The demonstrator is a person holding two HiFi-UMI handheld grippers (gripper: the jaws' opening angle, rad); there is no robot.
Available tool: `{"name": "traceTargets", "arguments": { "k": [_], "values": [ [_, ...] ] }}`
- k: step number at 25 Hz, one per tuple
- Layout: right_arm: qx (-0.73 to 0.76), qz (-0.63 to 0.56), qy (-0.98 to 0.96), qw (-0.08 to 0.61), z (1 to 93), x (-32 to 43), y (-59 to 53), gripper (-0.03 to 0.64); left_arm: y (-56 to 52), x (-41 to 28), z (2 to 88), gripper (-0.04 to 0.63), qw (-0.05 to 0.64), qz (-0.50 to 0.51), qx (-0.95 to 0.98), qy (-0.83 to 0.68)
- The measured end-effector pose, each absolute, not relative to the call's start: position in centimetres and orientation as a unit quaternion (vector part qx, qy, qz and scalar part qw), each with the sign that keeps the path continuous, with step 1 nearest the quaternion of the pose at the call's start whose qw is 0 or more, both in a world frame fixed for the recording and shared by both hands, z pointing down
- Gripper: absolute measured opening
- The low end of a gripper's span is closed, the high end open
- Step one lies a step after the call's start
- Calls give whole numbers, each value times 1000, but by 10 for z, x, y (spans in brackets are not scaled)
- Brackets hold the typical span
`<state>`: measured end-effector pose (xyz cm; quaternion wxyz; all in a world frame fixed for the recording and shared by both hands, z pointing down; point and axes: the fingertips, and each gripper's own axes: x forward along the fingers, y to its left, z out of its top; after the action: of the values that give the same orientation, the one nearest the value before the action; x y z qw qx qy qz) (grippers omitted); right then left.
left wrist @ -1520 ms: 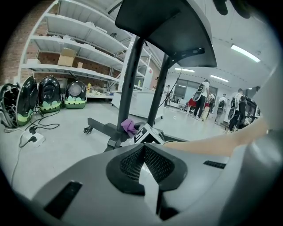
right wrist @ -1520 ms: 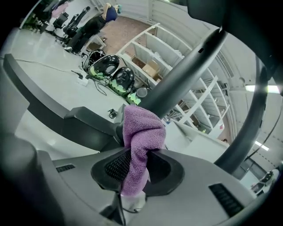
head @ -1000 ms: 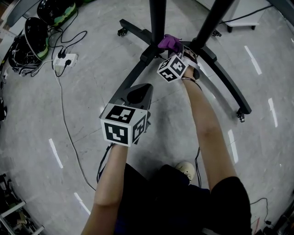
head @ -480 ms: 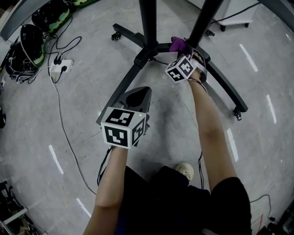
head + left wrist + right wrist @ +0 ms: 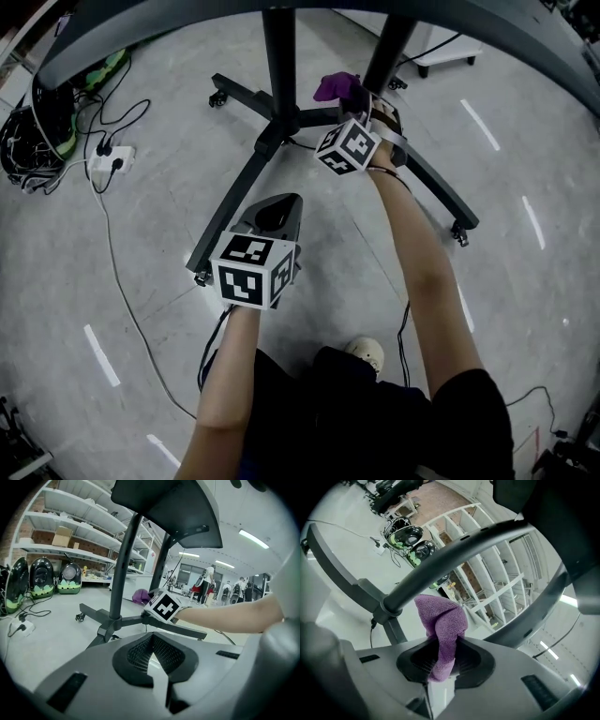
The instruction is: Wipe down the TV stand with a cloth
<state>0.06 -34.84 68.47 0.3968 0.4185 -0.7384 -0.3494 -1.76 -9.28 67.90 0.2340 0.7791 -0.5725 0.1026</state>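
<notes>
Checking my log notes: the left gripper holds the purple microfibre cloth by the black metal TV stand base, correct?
Wrong gripper. The right gripper holds the purple microfibre cloth by the black metal TV stand base, as the right gripper view shows; the left gripper is shut and empty.

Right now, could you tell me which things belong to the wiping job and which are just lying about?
Job: purple cloth, right gripper holding it, TV stand.
Lying about: power strip, shelves.
</notes>
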Motion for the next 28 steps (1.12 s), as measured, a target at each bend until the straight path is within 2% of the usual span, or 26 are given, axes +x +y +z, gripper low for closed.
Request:
{"name": "traceTargets", "arguments": {
  "k": [6, 15, 22, 28],
  "values": [
    [431, -425, -708, 364, 590, -2, -341, 106, -87, -2, 669, 6, 231, 86, 795, -555],
    [507, -516, -627, 290, 450, 10, -347, 106, -83, -18, 660, 6, 236, 72, 789, -563],
    [518, -543, -591, 295, 435, 11, -351, 106, -82, -34, 666, 6, 240, 72, 777, -577],
    [511, -534, -599, 308, 460, 13, -358, 106, -85, -38, 668, 6, 242, 75, 773, -582]
  ]
}}
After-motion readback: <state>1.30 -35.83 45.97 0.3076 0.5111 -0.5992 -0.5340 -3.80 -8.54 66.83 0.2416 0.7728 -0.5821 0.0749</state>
